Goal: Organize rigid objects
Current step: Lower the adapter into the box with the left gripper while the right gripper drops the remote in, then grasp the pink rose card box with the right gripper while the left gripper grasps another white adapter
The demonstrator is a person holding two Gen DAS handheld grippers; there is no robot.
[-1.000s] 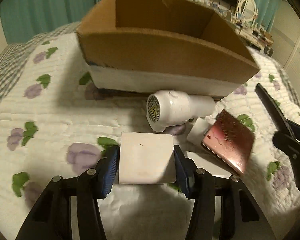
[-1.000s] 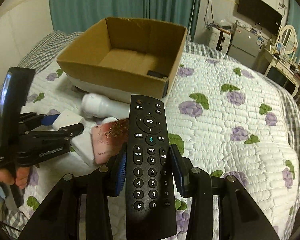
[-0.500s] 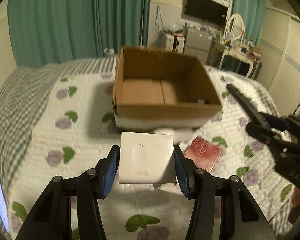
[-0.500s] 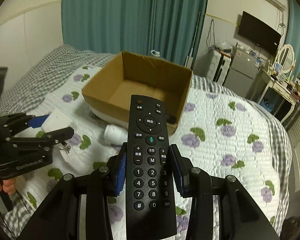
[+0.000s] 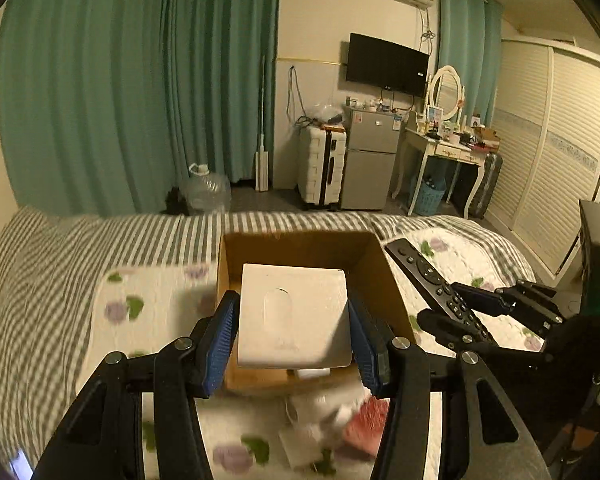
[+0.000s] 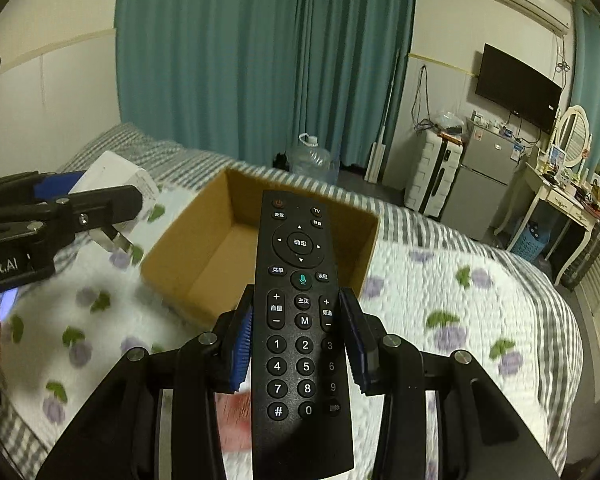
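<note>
My left gripper is shut on a white square plug adapter and holds it high above the open cardboard box; the adapter with its metal prongs also shows in the right wrist view. My right gripper is shut on a black remote control, raised above the bed in front of the box. The remote also shows in the left wrist view, to the right of the box.
The box sits on a bed with a floral quilt. A red flat object and white items lie on the quilt in front of the box. A suitcase, small fridge and dressing table stand beyond the bed.
Both grippers have risen well above the bed with their objects. The box now looks smaller and lower in both views, and the room beyond has come into view.
</note>
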